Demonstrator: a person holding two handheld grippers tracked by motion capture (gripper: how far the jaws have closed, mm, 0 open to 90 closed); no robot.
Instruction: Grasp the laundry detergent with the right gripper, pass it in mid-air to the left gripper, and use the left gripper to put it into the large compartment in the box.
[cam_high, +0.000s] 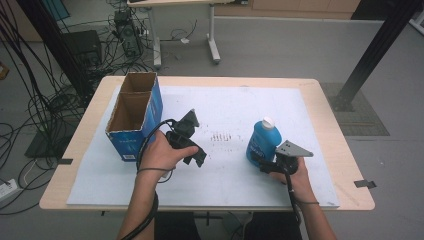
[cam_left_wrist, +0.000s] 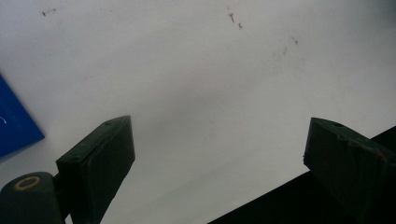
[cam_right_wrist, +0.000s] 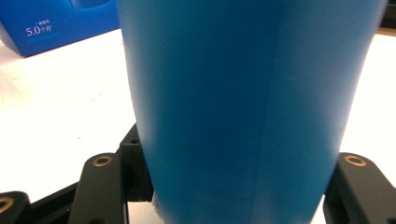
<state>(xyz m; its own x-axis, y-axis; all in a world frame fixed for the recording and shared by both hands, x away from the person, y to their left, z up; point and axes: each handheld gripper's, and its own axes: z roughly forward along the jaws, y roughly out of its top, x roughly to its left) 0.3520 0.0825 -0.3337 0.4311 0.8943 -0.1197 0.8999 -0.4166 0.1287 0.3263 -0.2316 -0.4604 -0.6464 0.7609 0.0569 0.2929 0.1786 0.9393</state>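
Right gripper (cam_high: 261, 162) clamps blue bottle (cam_high: 263, 141) low on body, upright on white mat (cam_high: 235, 107), stable for carrying; left gripper (cam_high: 192, 140) wide open, empty, waiting beside open box (cam_high: 136, 114)

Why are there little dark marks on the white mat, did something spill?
No spill shows. The marks look like scuffs on the white mat. The blue bottle stands upright, capped, in the right gripper.

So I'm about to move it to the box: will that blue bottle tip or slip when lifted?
The blue bottle is tall and narrow, so a push high up may tip it. Its smooth, curved plastic could slip; the right gripper clamps it low, so it may lean. It looks stiff, not floppy.
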